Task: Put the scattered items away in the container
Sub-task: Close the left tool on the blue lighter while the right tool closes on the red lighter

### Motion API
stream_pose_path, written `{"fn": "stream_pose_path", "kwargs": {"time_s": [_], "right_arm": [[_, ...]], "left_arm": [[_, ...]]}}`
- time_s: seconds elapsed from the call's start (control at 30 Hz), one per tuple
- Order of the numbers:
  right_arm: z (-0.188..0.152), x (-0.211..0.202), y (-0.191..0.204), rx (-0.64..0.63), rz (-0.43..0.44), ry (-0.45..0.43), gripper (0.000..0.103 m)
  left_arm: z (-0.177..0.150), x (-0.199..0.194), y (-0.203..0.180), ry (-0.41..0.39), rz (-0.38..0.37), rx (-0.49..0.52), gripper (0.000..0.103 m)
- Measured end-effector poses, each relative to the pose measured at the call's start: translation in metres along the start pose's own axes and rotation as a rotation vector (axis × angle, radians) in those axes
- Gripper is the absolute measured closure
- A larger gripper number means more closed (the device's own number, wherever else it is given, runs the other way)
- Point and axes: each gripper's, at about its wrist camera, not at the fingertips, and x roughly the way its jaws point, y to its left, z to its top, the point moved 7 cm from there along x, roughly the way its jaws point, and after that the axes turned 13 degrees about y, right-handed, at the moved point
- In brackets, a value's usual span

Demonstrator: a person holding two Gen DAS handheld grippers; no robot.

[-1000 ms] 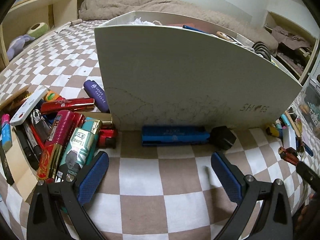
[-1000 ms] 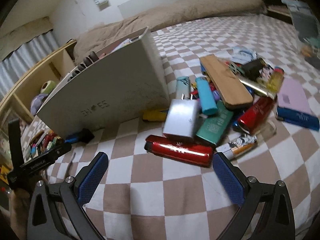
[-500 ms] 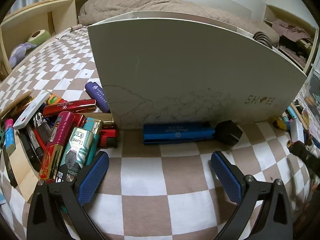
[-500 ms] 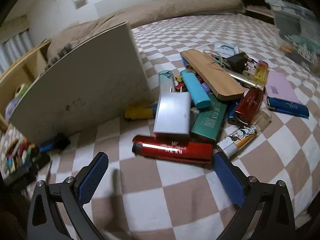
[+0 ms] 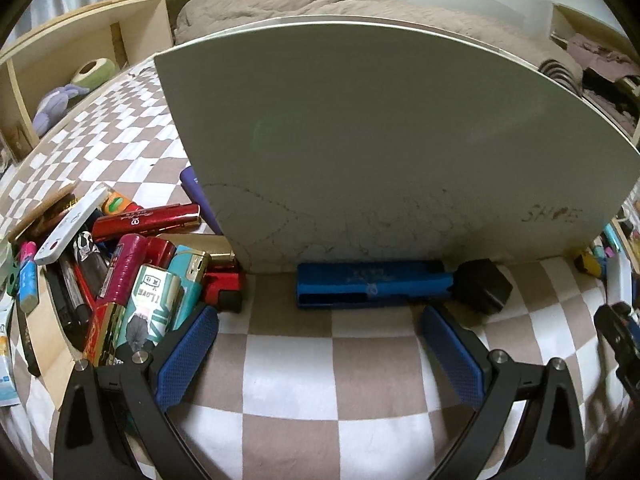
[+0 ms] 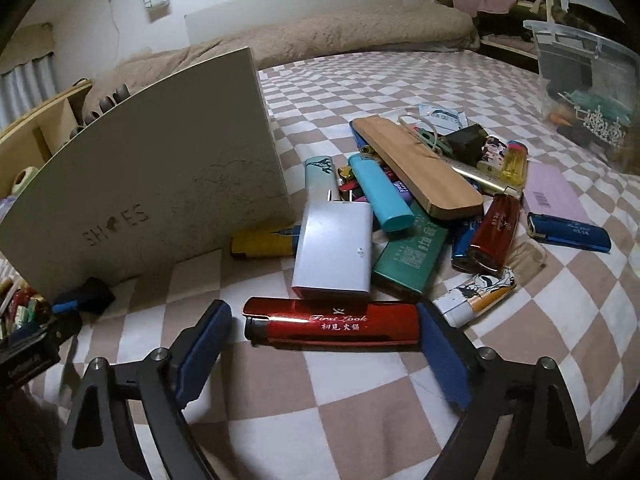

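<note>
A glossy red lighter (image 6: 334,326) with gold lettering lies crosswise on the checked bedspread (image 6: 360,412), right between the spread, released tips of the right gripper (image 6: 322,344); whether the ribbed blue pads (image 6: 442,360) touch it I cannot tell. At 12 o'clock from it sits a smooth white charger (image 6: 334,254), then a heap of lighters: teal (image 6: 410,254), sky-blue (image 6: 380,192), dark red (image 6: 494,234), under a flat wooden case (image 6: 416,166). The box (image 6: 140,184), matte off-white card with a curved-looking wall stamped SHOES, stands at 10 o'clock.

In the left view the left gripper (image 5: 320,344) is also released, empty over the cloth. A long blue lighter (image 5: 372,284) lies at 12 o'clock against the box (image 5: 380,140) foot, a black block (image 5: 484,286) at its right end. A second shiny heap (image 5: 132,276) lies at 9 o'clock.
</note>
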Motion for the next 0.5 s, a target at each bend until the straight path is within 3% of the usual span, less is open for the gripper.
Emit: {"fn": "stream_pose_path", "kwargs": {"time_s": [0.23,0.5], "right_arm": [[0.0,0.0,0.0,0.0,0.015,0.004,0.012],[-0.001,0.001,0.0,-0.024,0.036,0.01,0.012]], "left_arm": [[0.003,-0.001,-0.014,0.023,-0.102,-0.009,0.0],[0.003,0.004,-0.029,0.026,-0.064,0.011,0.0]]}}
